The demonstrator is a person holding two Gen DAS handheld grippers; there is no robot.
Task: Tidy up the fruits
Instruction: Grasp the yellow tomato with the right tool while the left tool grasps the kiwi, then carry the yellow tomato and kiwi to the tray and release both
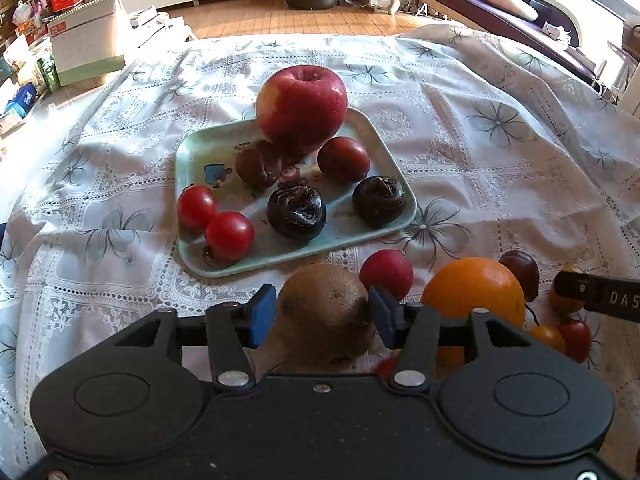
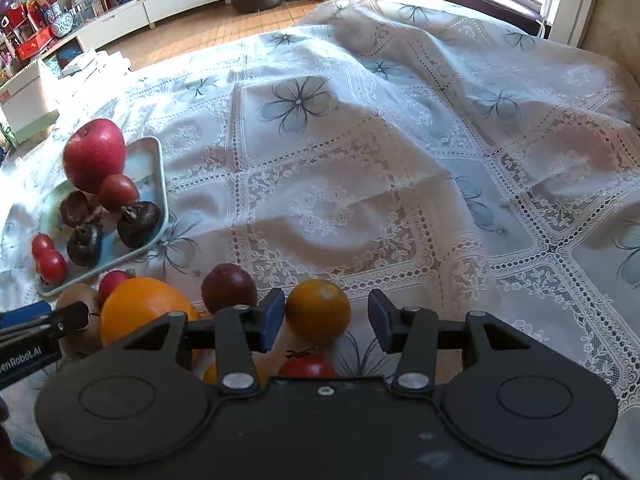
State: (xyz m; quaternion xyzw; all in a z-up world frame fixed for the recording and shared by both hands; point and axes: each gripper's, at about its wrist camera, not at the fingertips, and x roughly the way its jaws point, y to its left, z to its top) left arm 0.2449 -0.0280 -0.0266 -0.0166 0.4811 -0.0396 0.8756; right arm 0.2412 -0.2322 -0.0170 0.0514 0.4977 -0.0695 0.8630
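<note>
Right now the left tool point(image 1: 322, 316) has a brown kiwi point(image 1: 326, 316) between its blue pads; jaws spread, and I can't tell if the pads touch the skin. The right tool point(image 2: 326, 320) is spread too, straddling a yellow-orange tomato point(image 2: 318, 314) on the tablecloth point(image 2: 360, 160), its left pad just beside the fruit, its right pad apart.

Other loose fruit near the tools: an orange point(image 1: 474, 292), a small red fruit point(image 1: 386, 274), a dark plum point(image 2: 229, 288). The pale green tray point(image 1: 188, 160) farther back holds a red apple point(image 1: 301, 106), two cherry tomatoes point(image 1: 214, 222) and dark water chestnuts point(image 1: 297, 211).

Handling, my guess: kiwi light, fuzzy, grips fine, bruises if squeezed hard; take it across the middle. Tomato smooth, soft, rolls easily; gentle pinch at its widest part.

Writing: "DAS" on the right tool in the left view, "enRobot.AI" on the left tool in the right view. Tray print has a cartoon, text too small to read.
</note>
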